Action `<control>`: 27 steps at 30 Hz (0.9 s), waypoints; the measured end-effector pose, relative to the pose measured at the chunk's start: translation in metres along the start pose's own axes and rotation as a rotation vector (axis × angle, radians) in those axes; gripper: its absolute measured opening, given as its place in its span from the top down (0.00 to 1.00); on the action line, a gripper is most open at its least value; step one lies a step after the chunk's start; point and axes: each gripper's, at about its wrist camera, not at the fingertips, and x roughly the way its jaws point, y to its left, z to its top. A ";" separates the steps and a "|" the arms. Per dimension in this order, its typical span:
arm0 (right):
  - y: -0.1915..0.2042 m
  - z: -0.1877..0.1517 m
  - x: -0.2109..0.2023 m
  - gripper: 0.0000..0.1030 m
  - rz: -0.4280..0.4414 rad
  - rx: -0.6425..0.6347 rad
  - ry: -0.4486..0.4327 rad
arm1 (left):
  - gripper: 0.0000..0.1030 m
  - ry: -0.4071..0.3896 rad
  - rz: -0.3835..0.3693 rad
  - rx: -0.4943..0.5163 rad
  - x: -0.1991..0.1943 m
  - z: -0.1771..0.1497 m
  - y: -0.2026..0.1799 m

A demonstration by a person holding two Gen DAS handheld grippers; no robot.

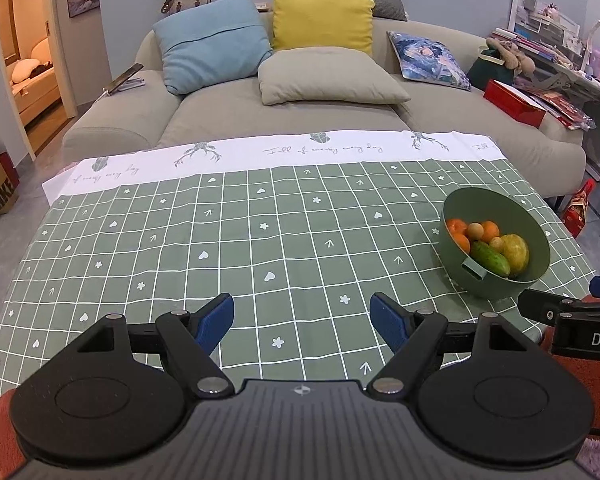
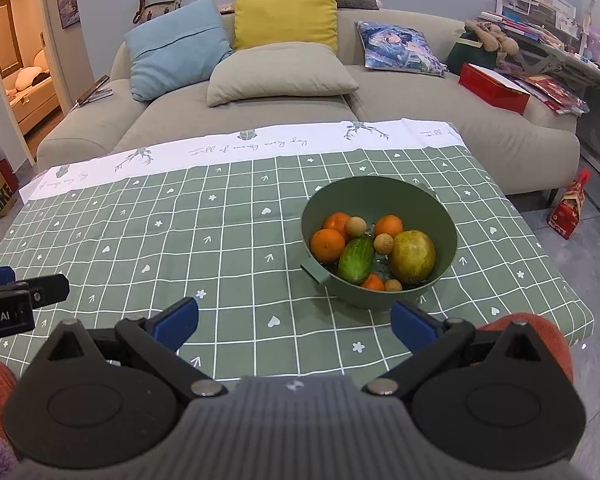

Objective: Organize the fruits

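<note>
The bowl (image 2: 380, 200) of fruit is seen just ahead of the right claw (image 2: 296, 324), far right of the left claw (image 1: 302, 322); both are held wide open and empty.

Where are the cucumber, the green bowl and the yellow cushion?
cucumber (image 2: 355, 259), right wrist view, middle of its green skin.
green bowl (image 2: 376, 194), right wrist view, bare inner far wall.
yellow cushion (image 2: 286, 16), right wrist view, centre of its front.
</note>
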 end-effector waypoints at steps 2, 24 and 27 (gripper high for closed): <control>0.000 0.000 0.000 0.05 0.000 0.001 0.000 | 0.12 0.000 0.001 -0.002 0.000 0.000 0.000; 0.003 0.000 0.001 0.05 0.002 -0.004 -0.005 | 0.12 0.002 0.007 -0.004 0.001 0.000 0.002; 0.003 0.000 0.001 0.05 0.002 -0.004 -0.005 | 0.12 0.002 0.006 -0.004 0.001 0.000 0.002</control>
